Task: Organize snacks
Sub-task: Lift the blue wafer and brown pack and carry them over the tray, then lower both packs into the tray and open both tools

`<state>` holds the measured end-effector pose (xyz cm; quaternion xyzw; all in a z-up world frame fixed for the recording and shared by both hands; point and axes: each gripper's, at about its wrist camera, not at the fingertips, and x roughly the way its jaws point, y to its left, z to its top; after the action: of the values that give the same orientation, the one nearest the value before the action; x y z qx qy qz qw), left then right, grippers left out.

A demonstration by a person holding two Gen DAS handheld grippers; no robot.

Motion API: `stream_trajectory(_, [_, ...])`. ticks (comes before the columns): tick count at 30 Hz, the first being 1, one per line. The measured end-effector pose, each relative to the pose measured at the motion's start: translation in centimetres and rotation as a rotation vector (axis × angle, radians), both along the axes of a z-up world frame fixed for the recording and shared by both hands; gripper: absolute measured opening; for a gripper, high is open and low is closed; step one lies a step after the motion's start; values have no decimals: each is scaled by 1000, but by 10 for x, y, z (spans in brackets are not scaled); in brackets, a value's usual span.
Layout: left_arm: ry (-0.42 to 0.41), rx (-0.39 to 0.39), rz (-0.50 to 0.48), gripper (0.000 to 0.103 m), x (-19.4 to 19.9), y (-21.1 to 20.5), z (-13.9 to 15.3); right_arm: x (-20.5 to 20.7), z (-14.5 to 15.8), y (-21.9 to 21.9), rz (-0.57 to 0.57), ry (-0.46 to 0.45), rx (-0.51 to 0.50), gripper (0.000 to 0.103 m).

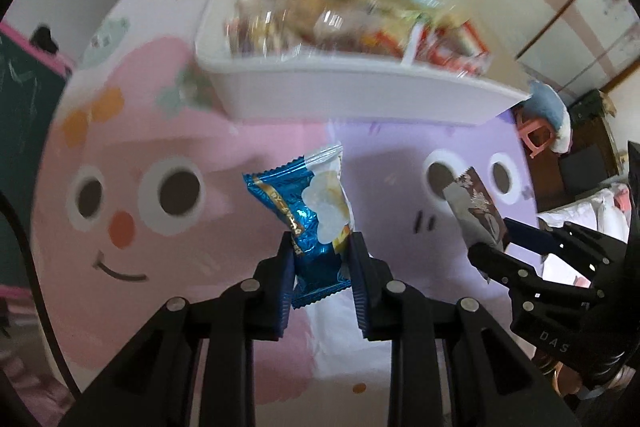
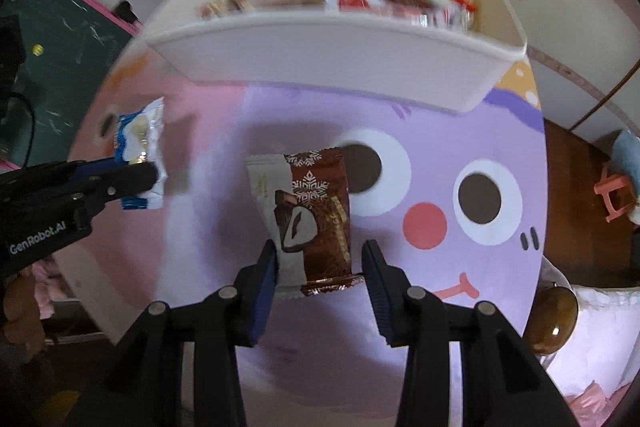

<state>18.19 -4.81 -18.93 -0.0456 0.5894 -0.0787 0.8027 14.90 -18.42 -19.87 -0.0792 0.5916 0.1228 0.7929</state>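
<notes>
My left gripper [image 1: 322, 243] is shut on a blue and white snack packet [image 1: 316, 211] and holds it upright above the table. It also shows in the right wrist view [image 2: 138, 143] at the left. My right gripper [image 2: 318, 255] is shut on a brown and white chocolate snack packet [image 2: 312, 215], also held upright; this packet shows in the left wrist view [image 1: 476, 209] at the right. A white bin [image 1: 360, 95] with several snack packets stands ahead of both grippers, and it shows in the right wrist view [image 2: 320, 55] too.
The round table [image 2: 460, 155] has a pink and purple cartoon-face cover. A green chalkboard [image 2: 60, 27] with a pink frame stands at the left. A pink stool [image 2: 612, 195] and bedding lie off to the right.
</notes>
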Motion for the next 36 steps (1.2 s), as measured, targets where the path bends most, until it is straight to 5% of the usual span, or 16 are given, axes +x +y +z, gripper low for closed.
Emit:
stream_trajectory(7, [-170,77,-72,24,23,-8,94,9,90,2,-13,-172,113,42])
stream_trajectory(17, [-345,122,-108,24,85,-6,195,71,206,6,-158,-378,100,43])
stream_trajectory(22, [-350,127,-144,24,123,-14,191,84,207,9,-218,-398,80,43])
stream_trajectory(30, [-272,126,-196,26,163,-21,144,107,162,11,-319,-321,14,44])
stream_trajectory(31, [-268,127,-199,31,163,-21,139,109,157,11,-329,-311,8,44])
stream_trajectory(33, [-261,124,-191,61,166,-18,131,113,150,13,-341,-301,8,44])
stream_trajectory(34, [-260,114,-178,89,166,-17,127,114,147,14,-345,-296,8,44])
stream_trajectory(36, [-271,64,-151,98,166,-8,125,114,143,17,-349,-289,9,47])
